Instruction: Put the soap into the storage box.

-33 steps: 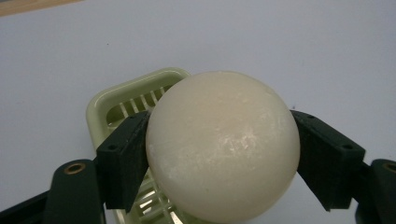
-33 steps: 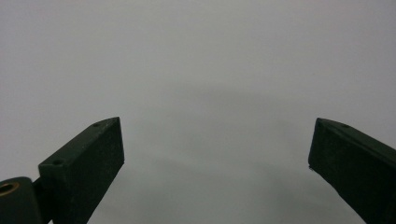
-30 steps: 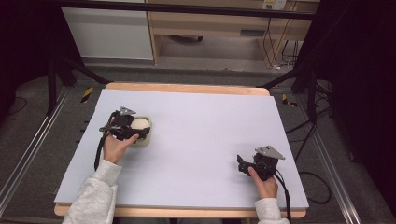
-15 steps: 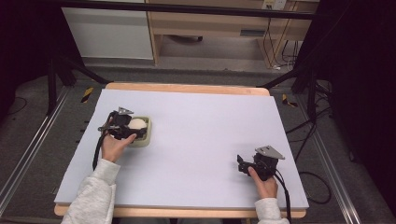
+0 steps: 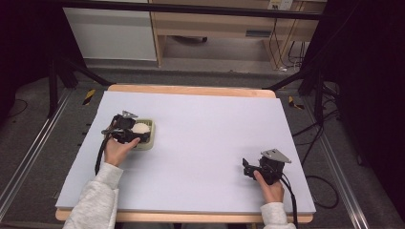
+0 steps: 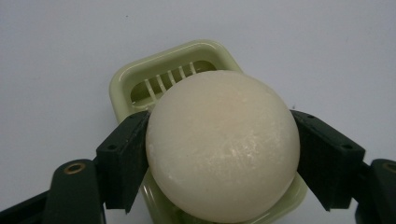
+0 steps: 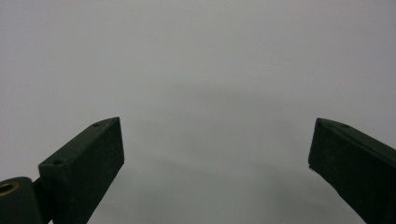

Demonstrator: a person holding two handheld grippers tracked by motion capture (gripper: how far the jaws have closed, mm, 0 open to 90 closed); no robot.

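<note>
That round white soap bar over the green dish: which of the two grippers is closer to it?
Left. The left gripper has its jaws pressed on both sides of the soap bar, above the green soap dish. The right gripper sits far across the table, jaws open.

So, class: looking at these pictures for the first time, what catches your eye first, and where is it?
A round cream-white soap bar clamped between the left gripper jaws, right over a pale green slatted soap dish at the table's left. The right gripper rests open at the near right.

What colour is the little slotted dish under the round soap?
Pale green dish, clearest in the left gripper view.
</note>
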